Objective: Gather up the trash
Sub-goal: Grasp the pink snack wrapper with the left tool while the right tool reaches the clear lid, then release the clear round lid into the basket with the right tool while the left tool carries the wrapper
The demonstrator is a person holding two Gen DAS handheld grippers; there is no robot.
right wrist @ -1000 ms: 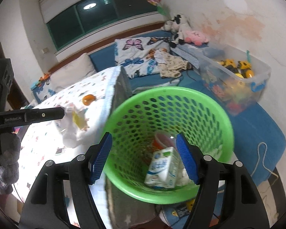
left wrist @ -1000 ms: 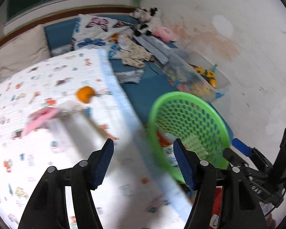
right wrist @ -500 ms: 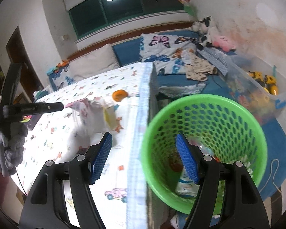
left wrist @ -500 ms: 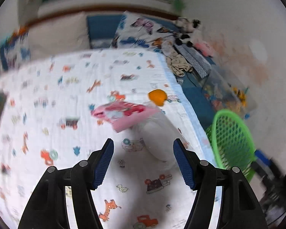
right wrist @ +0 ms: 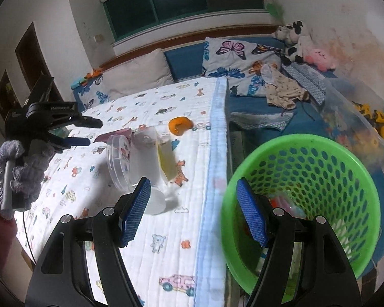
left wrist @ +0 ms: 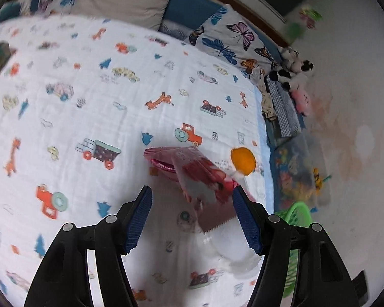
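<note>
On the cartoon-print cloth of the table [left wrist: 89, 102] lie a pink-red wrapper [left wrist: 192, 168], an orange peel [left wrist: 243, 161] and a clear plastic container [left wrist: 230, 250]. My left gripper [left wrist: 193, 220] hangs open just above the wrapper's near end, nothing between its pads. In the right wrist view it [right wrist: 93, 133] hovers by the wrapper [right wrist: 115, 134], held by a gloved hand [right wrist: 20, 174]. My right gripper [right wrist: 193, 215] is open over the table's right edge, between the clear container [right wrist: 130, 163] and the green basket [right wrist: 307, 138]. The peel [right wrist: 179, 125] lies farther back. The basket holds some trash [right wrist: 281, 202].
The basket stands off the table's right edge [right wrist: 217, 140], on a blue mat. Behind it are a clear toy bin [right wrist: 358, 117], crumpled clothes [right wrist: 281, 87], butterfly pillows [right wrist: 233, 53] and plush toys [right wrist: 291, 38] along the wall.
My left gripper swung from the basket back over the table, rolling, and now hangs above the pink wrapper. My right gripper slid left from over the basket to the table's edge.
</note>
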